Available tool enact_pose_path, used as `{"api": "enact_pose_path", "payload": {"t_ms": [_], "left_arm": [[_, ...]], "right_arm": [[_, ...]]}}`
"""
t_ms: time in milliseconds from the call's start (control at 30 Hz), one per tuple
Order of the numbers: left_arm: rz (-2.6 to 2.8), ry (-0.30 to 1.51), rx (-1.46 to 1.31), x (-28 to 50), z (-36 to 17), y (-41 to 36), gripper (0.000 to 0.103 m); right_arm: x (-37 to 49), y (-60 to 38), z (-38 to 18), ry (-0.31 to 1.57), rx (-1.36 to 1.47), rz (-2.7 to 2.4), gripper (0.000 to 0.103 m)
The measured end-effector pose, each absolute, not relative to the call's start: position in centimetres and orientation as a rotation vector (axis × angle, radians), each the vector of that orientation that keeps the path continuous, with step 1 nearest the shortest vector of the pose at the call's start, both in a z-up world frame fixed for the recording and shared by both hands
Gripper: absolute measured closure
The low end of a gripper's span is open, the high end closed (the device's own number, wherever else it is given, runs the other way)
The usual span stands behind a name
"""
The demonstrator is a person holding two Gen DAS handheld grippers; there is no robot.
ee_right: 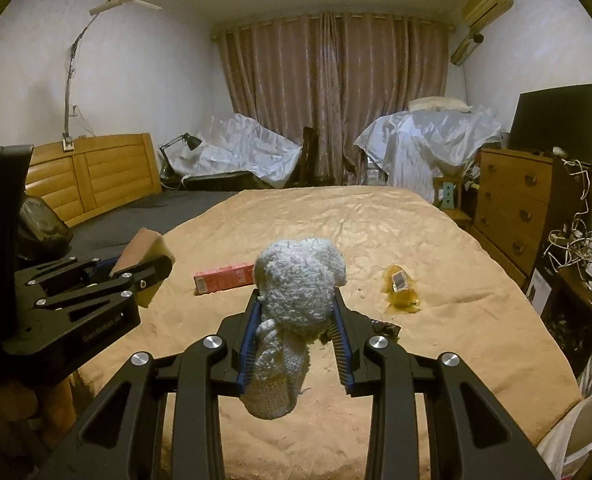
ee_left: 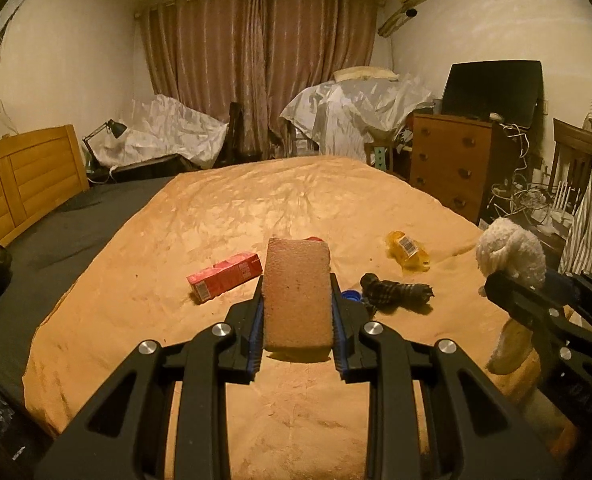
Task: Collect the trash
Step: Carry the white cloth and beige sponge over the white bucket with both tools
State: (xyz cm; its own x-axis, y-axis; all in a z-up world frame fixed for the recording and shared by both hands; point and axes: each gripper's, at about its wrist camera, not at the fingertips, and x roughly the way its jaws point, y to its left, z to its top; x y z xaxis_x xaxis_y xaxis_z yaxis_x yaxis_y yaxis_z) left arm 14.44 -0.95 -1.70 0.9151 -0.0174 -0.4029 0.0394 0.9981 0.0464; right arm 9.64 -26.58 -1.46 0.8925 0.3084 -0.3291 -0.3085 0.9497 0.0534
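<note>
The left tongs pinch a rectangular reddish-brown scouring sponge with a yellow underside, gripped across its narrow width so it juts forward beyond the fingertips; the right tongs clamp a fluffy off-white knitted sock around its middle, the bunched toe bulging above and the cuff dangling below. Both seem lifted clear of the bed's tan velvety blanket, probably so each can be carried off to a bag without dragging. Just ahead of the left tongs and slightly to their right lie a small blue bottle cap and a dark checked crumpled sock, touching or nearly so. A little further, ahead and left of the left tongs, rests a flat red cardboard carton on its side, a barcode on its near end. Ahead and right of both tongs sits a crushed yellow plastic bottle with a barcode label, apart from the rest. These look like the trash remaining to collect. Beyond them the blanket runs open and bare to its far edge, leaving generous room to sweep forward. Far left of the right tongs, a black plastic bag sits by the wooden headboard, a likely destination; on the right the bed edge drops toward a brown chest of drawers.
</note>
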Motion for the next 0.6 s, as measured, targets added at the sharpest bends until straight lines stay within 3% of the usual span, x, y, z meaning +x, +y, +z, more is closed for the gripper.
{"api": "enact_pose_path", "payload": {"t_ms": [600], "left_arm": [[-0.115,0.380,0.091,13.5,-0.3,-4.7,0.077]], "right_arm": [[5.8,-29.8,0.8,0.315,0.003,0.249,0.069]]}}
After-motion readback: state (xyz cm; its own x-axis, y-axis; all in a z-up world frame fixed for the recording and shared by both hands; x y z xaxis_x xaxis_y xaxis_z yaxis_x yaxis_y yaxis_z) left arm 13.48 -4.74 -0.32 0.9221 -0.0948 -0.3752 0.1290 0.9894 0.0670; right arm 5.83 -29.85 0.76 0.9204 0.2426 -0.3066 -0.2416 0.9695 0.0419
